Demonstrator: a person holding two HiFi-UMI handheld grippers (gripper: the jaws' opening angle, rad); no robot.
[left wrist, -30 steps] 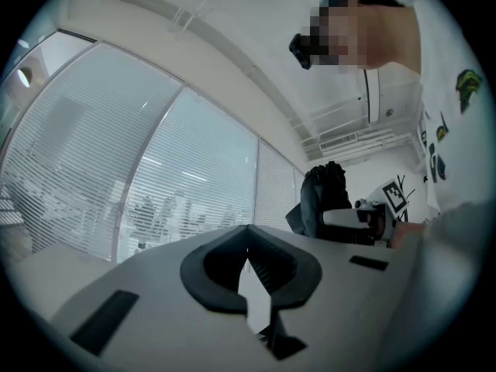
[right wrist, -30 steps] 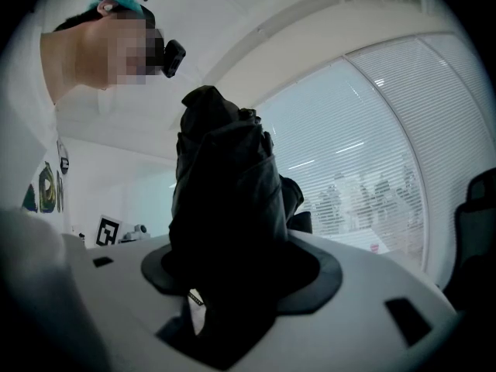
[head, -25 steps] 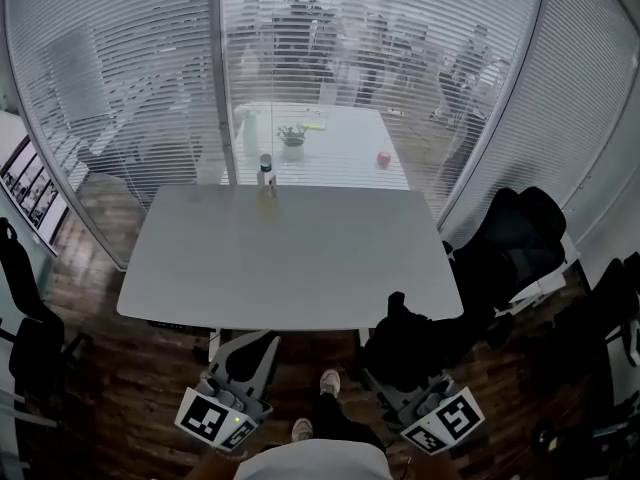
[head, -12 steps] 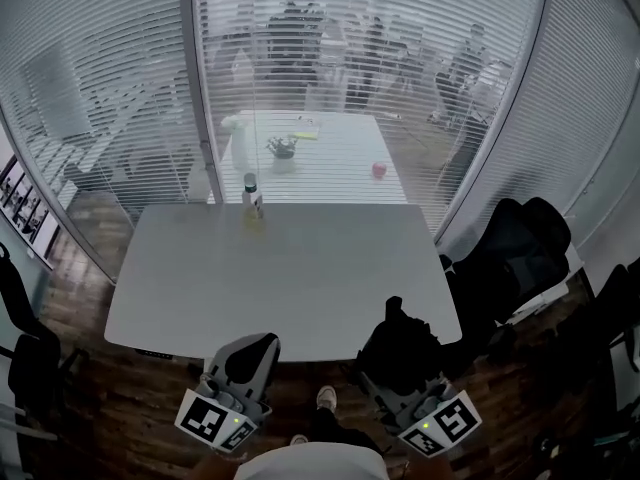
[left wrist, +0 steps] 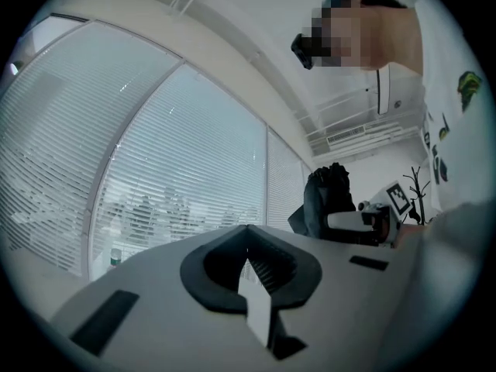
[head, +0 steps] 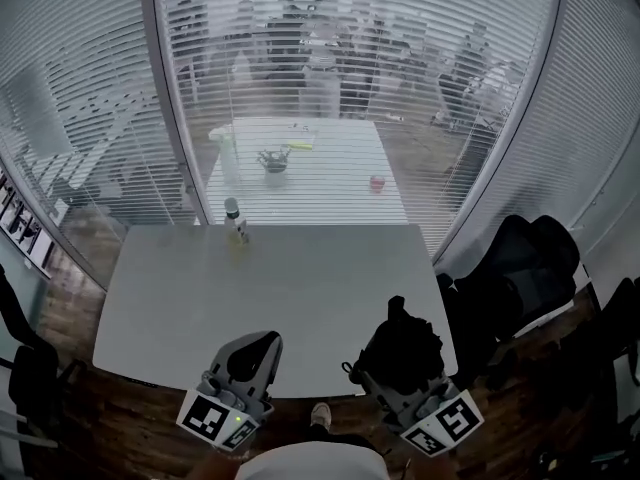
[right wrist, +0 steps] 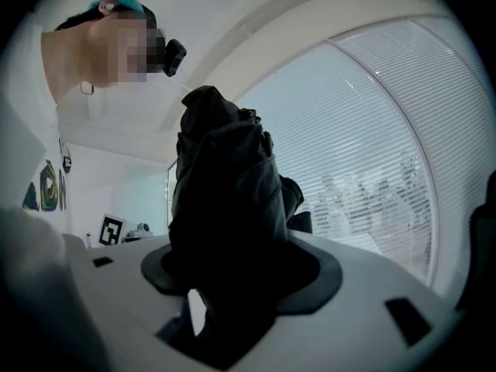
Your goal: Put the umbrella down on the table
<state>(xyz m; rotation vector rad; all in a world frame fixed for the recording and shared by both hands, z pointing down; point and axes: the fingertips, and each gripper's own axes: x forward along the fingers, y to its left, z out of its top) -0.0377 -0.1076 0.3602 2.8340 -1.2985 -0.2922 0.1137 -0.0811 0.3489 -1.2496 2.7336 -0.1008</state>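
A folded black umbrella [head: 402,346] [right wrist: 225,200] stands up out of my right gripper [head: 398,370] [right wrist: 232,258], whose jaws are shut on it; the bundle hides the fingertips. The gripper hangs over the near right edge of the white table [head: 280,288]. My left gripper [head: 258,346] [left wrist: 246,229] is level with it over the near edge, jaw tips together with nothing between them. In the left gripper view the umbrella [left wrist: 329,200] shows beside the right gripper's marker cube.
A small bottle [head: 235,220] stands at the table's far left edge, against the glass wall with blinds [head: 330,88]. Black office chairs [head: 520,263] crowd the table's right side. Behind the glass is another table [head: 320,163] with small items.
The whole view has advanced toward the table. Both grippers, earlier over the wooden floor short of the table, now reach over its near edge. The umbrella stays in the right gripper.
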